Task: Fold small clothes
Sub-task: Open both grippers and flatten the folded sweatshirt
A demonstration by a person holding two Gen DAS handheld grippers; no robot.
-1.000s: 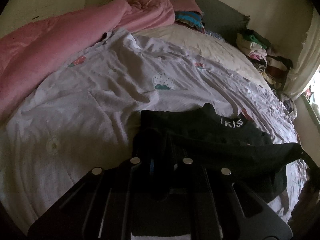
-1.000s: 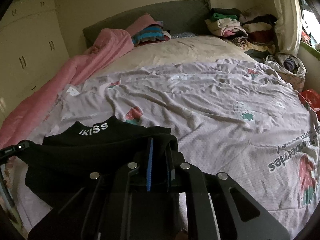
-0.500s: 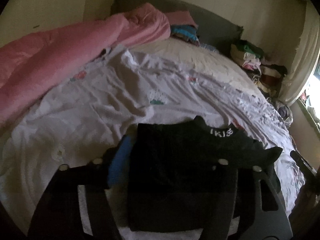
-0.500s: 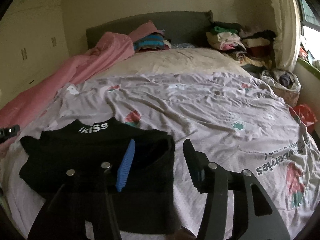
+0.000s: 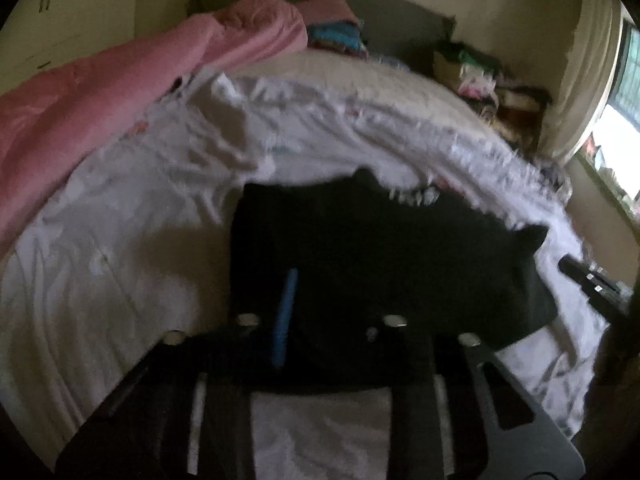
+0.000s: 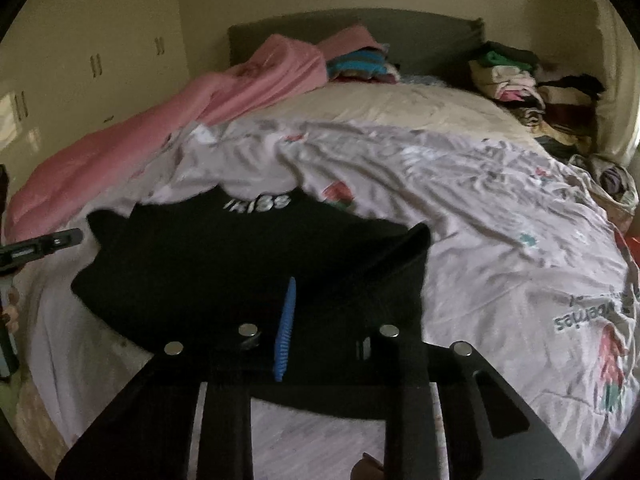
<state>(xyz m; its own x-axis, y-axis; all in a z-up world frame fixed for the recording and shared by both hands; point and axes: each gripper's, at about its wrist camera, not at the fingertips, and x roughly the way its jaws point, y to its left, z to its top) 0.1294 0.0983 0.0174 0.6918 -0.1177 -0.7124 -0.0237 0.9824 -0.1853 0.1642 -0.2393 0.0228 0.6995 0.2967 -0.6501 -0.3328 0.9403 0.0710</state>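
**Garment on the bed, both grippers closing over its near edge**

Black garment (image 6: 248,264) lies spread on the lilac printed sheet (image 6: 480,240), near the foot of the bed, with white lettering on its far band. One corner of it stands up in a point at the right in the right wrist view. In the left wrist view the same garment (image 5: 360,248) fills the middle of the blurred picture.

The left gripper (image 5: 320,316) reaches over the garment's near edge; its jaws have just been closing, with the blue pad (image 5: 285,316) of one finger over the black cloth. Against the dark fabric it cannot be told whether the pads press on it. The right gripper (image 6: 320,320) is likewise over the near edge, its jaws have just been closing too, its blue ribbed pad (image 6: 286,328) over the cloth; whether it pinches is unclear.

Beyond the sheet lie a cream bedcover (image 6: 400,108), a pink quilt (image 6: 140,140) along the left side, a grey headboard (image 6: 420,36), and a pile of folded clothes (image 6: 520,80) at the far right corner.
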